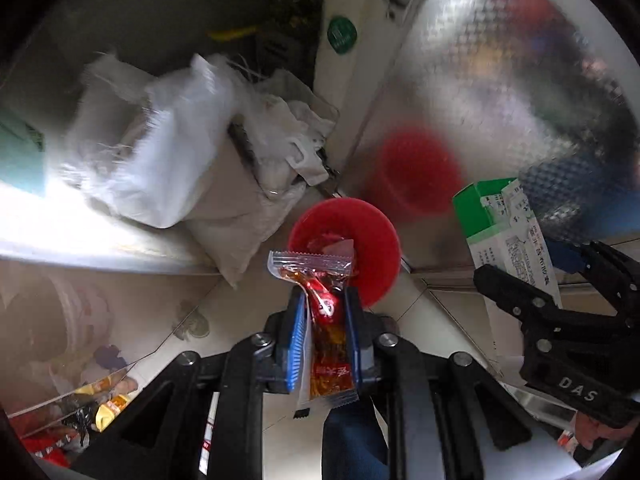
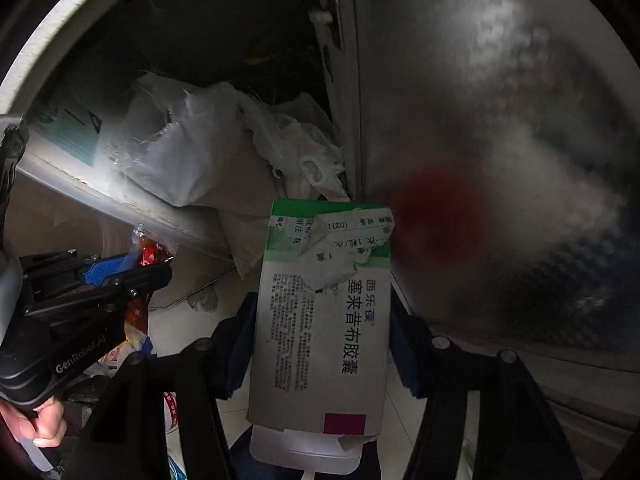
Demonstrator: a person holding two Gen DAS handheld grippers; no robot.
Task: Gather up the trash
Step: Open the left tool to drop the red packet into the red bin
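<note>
Left wrist: left tongs (image 1: 320,312) pinch crinkly red sachet (image 1: 326,304) above round red bin (image 1: 360,240).

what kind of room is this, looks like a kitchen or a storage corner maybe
Probably a cluttered storage corner of a home, by a frosted glass door. The floor is tiled, white sacks are piled on a ledge, and a small red bin stands on the floor.

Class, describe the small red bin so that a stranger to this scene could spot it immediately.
Find the tall frosted metal panel on the right. At its foot, on the tiled floor, stands the red bin, just beyond the left gripper. It is the only round, open red container, with wrappers inside.
</note>
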